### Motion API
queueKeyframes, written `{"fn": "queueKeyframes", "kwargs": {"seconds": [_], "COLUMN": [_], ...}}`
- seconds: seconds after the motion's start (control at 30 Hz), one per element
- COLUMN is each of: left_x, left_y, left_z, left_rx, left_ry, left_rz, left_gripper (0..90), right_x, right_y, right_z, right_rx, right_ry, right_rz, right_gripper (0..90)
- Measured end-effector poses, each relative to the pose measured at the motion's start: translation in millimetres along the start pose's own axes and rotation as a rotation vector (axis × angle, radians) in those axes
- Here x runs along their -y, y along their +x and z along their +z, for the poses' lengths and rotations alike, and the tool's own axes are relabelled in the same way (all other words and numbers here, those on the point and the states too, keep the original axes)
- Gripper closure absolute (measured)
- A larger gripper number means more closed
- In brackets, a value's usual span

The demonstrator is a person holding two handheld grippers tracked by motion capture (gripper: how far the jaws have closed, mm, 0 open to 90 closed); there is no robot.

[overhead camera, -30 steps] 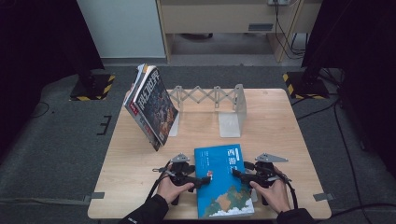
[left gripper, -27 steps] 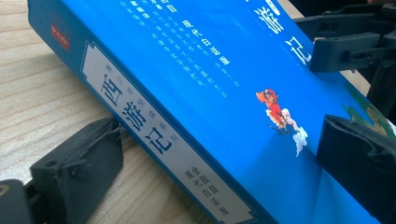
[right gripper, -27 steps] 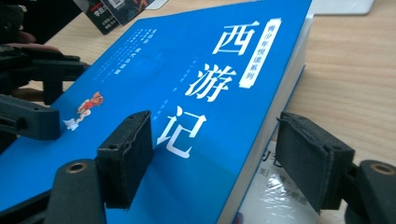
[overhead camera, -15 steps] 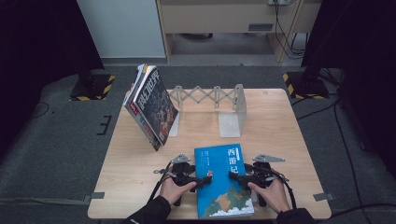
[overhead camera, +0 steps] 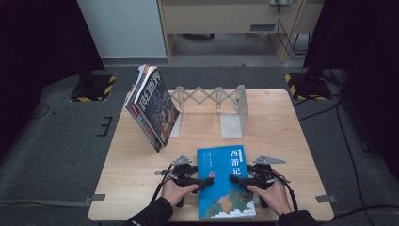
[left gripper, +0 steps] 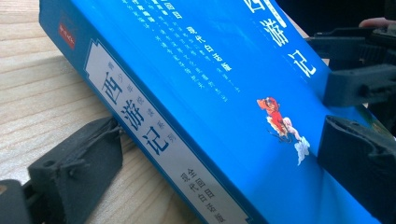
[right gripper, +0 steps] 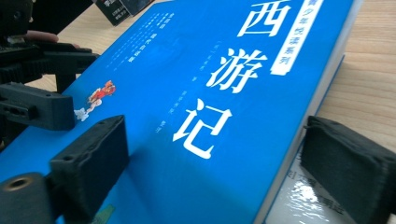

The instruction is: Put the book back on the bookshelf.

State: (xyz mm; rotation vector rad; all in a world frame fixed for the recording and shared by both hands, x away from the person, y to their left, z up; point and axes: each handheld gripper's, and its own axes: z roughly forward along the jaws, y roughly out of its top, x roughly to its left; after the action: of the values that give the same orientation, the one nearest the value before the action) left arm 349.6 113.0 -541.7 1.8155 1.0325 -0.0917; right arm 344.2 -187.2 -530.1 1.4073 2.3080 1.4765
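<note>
High view: blue book flat on bench, long axis away from me.
Left gripper clamps its spine edge; right gripper, just opening, straddles the page edge, released.

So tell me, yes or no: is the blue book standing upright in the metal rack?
No, the blue book lies flat on the table, in front of the rack.

The blue book is straddled by the right gripper, whose jaws have just been opening, one above the cover, one off its page edge. The left gripper is seen at nine o'clock on the wooden surface.
</note>
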Motion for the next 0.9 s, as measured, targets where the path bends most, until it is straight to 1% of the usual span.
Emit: {"fn": "queueKeyframes", "kwargs": {"seconds": [0.13,0.23,0.3,0.37,0.43,0.47,0.57,0.6,0.67,0.7,0.8,0.83,0.9], "left_x": [-0.6,-1.1,-1.6,-1.4,-0.8,-0.7,-1.1,-1.2,-2.5,-4.1,-9.8,-11.3,-12.4], "left_y": [0.5,2.6,3.1,3.0,3.5,3.6,4.1,3.9,3.6,3.0,0.9,-0.7,-3.2], "left_z": [-0.1,-1.4,-2.2,-2.3,-2.4,-2.4,-2.7,-2.8,-4.1,-5.5,-10.4,-11.4,-11.1], "left_rx": [0.005,0.018,0.036,0.042,0.058,0.058,0.076,0.079,0.091,0.093,0.106,0.112,0.127], "left_ry": [0.006,0.009,0.015,0.017,0.014,0.014,0.022,0.023,0.021,0.017,0.0,-0.007,-0.007], "left_rz": [0.004,0.006,-0.017,-0.025,-0.049,-0.048,-0.072,-0.073,-0.066,-0.069,-0.045,-0.036,-0.024], "left_gripper": [0.0,0.2,4.4,6.3,10.4,11.0,13.5,14.9,17.7,19.8,28.1,29.4,32.1], "right_x": [-0.4,-0.4,-0.3,-0.2,-0.1,-0.1,0.0,0.0,-0.2,-0.3,-0.5,-0.6,-0.7], "right_y": [-2.4,-2.6,-2.5,-2.1,-2.2,-2.1,-2.1,-2.2,-2.1,-1.9,-3.5,-4.2,-5.2], "right_z": [-2.1,-2.2,-2.1,-2.2,-2.1,-2.3,-2.3,-2.5,-2.7,-3.2,-5.6,-6.4,-7.0], "right_rx": [-0.007,-0.007,-0.005,-0.003,-0.002,-0.001,0.001,0.002,0.002,0.002,0.001,-0.002,-0.004], "right_ry": [0.0,0.0,-0.003,-0.004,-0.005,-0.005,-0.007,-0.007,-0.008,-0.005,-0.001,0.0,-0.007], "right_rz": [0.023,0.021,0.017,0.017,0.016,0.015,0.012,0.009,0.011,0.017,0.018,0.021,0.026], "right_gripper": [13.5,13.5,13.6,13.7,13.9,14.0,14.0,14.1,14.5,14.8,16.6,17.3,19.5]}}
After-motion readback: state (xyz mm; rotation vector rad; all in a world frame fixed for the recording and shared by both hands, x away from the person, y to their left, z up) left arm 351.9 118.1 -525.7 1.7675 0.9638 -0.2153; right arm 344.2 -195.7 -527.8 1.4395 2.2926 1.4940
